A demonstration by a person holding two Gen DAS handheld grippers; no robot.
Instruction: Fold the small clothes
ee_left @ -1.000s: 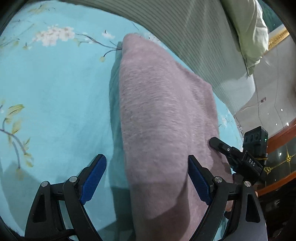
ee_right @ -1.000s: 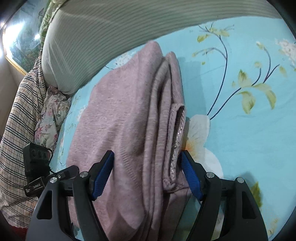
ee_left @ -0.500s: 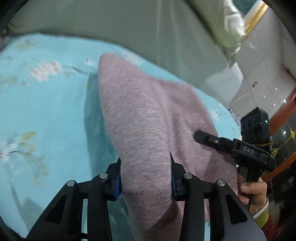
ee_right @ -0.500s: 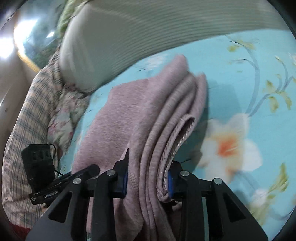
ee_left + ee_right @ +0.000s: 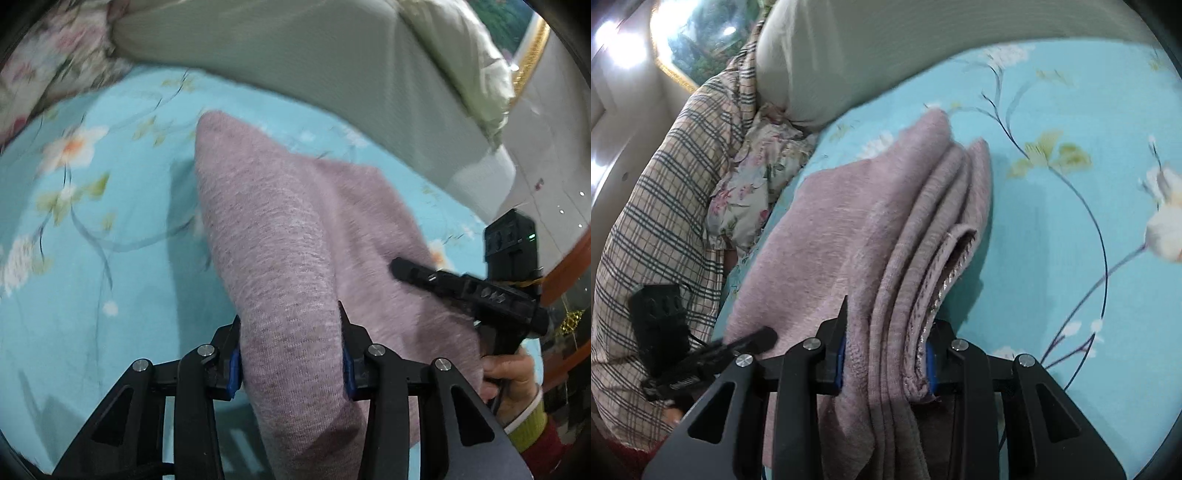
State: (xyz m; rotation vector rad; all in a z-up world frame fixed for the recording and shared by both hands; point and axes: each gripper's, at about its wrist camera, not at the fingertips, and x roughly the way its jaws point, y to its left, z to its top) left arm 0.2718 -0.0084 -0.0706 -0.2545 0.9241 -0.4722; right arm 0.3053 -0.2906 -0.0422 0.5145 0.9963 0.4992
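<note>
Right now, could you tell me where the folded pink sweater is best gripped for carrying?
Grip the pink sweater at its two near corners from the near side, as the left gripper and right gripper do; each bite spans all stacked layers.

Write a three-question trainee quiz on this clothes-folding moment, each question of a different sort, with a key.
1. True or false: the left gripper grips the pink sweater.
2. The sweater lies on: A) a wooden floor B) a blue floral bedsheet C) a glass table.
3. Fill in: in the right wrist view, the right gripper clamps the sweater's stacked ____.

Key: 1 true; 2 B; 3 layers. Both grippers' jaws are opening slightly, with cloth pressed between the pads.
</note>
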